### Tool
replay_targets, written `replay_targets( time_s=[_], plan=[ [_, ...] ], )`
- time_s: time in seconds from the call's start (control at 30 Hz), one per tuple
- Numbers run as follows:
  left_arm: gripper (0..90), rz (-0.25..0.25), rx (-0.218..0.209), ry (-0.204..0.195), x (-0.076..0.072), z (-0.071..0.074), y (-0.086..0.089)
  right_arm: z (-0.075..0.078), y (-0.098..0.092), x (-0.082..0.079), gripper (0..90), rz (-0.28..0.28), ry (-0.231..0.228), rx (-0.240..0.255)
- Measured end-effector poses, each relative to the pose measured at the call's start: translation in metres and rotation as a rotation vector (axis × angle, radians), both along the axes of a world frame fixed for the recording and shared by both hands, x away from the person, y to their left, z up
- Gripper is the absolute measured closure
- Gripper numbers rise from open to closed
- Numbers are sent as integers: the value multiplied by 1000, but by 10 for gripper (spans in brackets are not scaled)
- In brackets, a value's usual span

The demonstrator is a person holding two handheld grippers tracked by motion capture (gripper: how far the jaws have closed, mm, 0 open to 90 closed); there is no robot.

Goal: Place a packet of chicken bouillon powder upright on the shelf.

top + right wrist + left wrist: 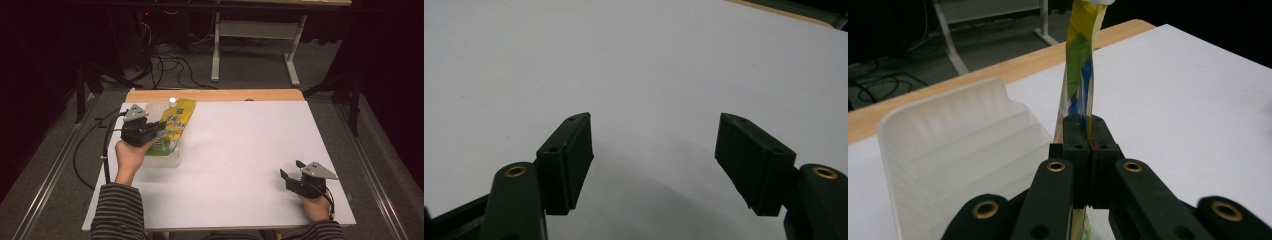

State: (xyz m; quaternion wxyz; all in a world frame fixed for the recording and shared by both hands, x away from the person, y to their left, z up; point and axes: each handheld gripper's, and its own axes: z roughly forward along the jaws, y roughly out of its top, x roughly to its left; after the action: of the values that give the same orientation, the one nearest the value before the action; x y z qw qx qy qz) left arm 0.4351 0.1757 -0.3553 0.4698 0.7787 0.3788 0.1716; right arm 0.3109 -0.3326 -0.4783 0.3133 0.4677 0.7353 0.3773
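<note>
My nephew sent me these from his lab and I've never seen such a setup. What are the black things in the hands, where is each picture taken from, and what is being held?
A person at a white table holds a hand-operated two-jaw gripper in each hand. The high view looks down from above; the other two pictures come from cameras riding on each gripper. The left gripper is shut on a yellow-green spouted pouch, over a clear plastic container. The right gripper is open, holding nothing, above bare table.

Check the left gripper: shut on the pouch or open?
Shut. In the left gripper view the left gripper has its jaws pressed together on the thin edge of the yellow spouted pouch, beside the translucent plastic container.
</note>
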Motion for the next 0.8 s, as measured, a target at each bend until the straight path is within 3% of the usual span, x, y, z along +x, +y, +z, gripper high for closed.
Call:
replay_targets(
  time_s=[0.03, 0.13, 0.33, 0.43, 0.53, 0.63, 0.8],
  plan=[
    [880, 1, 12, 23, 0, 1, 2, 0, 0, 0, 320, 9, -1, -11],
    [869, 8, 29, 41, 0, 2, 4, 0, 1, 0, 320, 5, 2, -11],
    [851, 23, 94, 55, -6, 2, 7, 0, 1, 1, 319, -1, 4, -18],
    [846, 31, 161, 84, -7, 1, 5, 0, 2, 1, 319, -1, 4, -23],
    [846, 36, 190, 94, -6, 0, 4, 0, 2, 1, 319, -2, 4, -24],
    [849, 34, 174, 109, -4, -2, 4, 0, 2, 0, 319, -6, 6, -19],
    [890, 20, 176, 94, -8, -2, 0, 0, 1, 1, 317, -2, 4, -19]
  ],
)
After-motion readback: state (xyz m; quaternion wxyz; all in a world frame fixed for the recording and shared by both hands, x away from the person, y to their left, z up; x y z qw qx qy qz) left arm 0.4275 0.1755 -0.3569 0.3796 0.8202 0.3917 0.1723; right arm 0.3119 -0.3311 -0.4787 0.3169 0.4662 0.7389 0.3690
